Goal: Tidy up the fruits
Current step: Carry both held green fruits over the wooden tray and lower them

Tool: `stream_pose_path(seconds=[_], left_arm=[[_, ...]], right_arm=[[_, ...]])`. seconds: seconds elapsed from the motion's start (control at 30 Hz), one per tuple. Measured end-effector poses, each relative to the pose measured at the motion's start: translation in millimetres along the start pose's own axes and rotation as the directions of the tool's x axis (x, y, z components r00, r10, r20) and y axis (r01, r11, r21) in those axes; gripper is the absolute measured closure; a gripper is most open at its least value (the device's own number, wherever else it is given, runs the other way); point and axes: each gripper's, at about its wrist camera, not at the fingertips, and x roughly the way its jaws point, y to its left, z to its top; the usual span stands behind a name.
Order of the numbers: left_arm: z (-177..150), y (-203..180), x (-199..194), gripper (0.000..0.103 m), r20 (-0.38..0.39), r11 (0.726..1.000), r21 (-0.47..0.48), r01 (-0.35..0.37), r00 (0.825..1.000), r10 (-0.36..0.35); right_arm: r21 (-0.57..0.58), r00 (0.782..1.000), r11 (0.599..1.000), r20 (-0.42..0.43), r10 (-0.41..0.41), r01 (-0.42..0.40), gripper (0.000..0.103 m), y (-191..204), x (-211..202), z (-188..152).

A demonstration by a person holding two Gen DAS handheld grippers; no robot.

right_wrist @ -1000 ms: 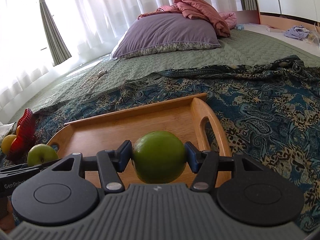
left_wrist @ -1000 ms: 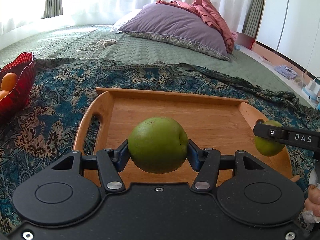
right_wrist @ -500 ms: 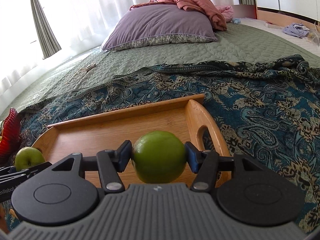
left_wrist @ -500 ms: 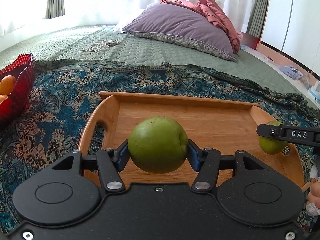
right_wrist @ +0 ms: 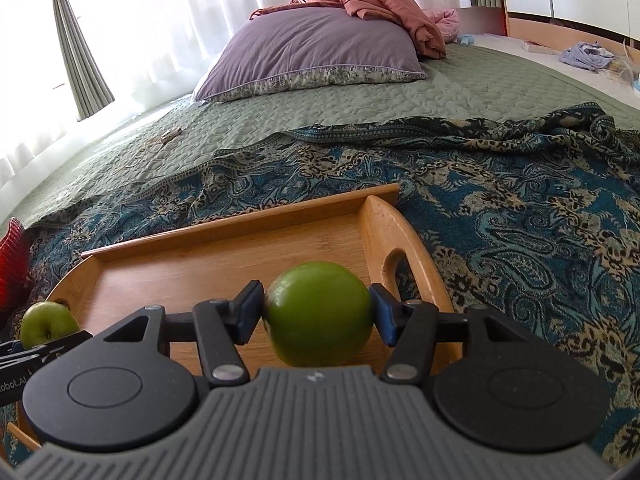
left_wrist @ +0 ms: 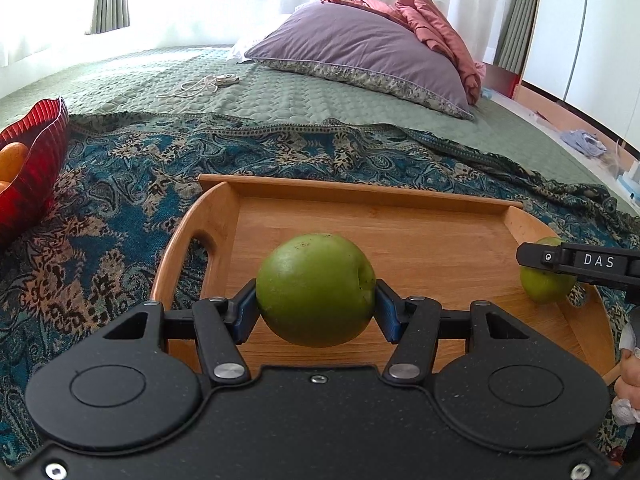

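Observation:
My left gripper [left_wrist: 316,304] is shut on a green apple [left_wrist: 315,290], held over the near left part of a wooden tray [left_wrist: 360,192]. My right gripper [right_wrist: 317,312] is shut on a second green apple [right_wrist: 318,314], held low over the tray's [right_wrist: 224,224] near right part by the handle. Each view shows the other gripper's apple at its edge: the right one [left_wrist: 546,286] behind a black finger, the left one [right_wrist: 46,322] at the far left.
The tray lies on a blue patterned cloth [left_wrist: 120,184] over a green quilted bed. A red bowl [left_wrist: 36,160] holding oranges stands at the left. A purple pillow [left_wrist: 360,52] and pink blanket lie at the far end of the bed.
Both grippers have moved forward and lower over the tray, each still holding its apple. The red bowl has slid toward the left edge of both views.

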Motion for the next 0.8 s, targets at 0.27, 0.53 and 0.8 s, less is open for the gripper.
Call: stream_pose_path(seconds=[0.27,0.53,0.8], left_arm=[[-4,3,3,0.047,-0.01,1.0,-0.01,-0.007,1.0,0.007],[-6,5,6,0.047,-0.015,1.0,-0.017,-0.011,1.0,0.01],[-5,5,15,0.047,-0.024,1.0,-0.025,-0.019,1.0,0.019]], right_arm=[[-0.004,1.0,1.0,-0.001,-0.01,0.01,0.042,-2,4,-1],[-0.018,1.0,1.0,0.004,-0.012,0.012,0.042,1,4,-1],[-0.034,1.0,0.999,0.006,-0.016,0.016,0.042,3,6,0]])
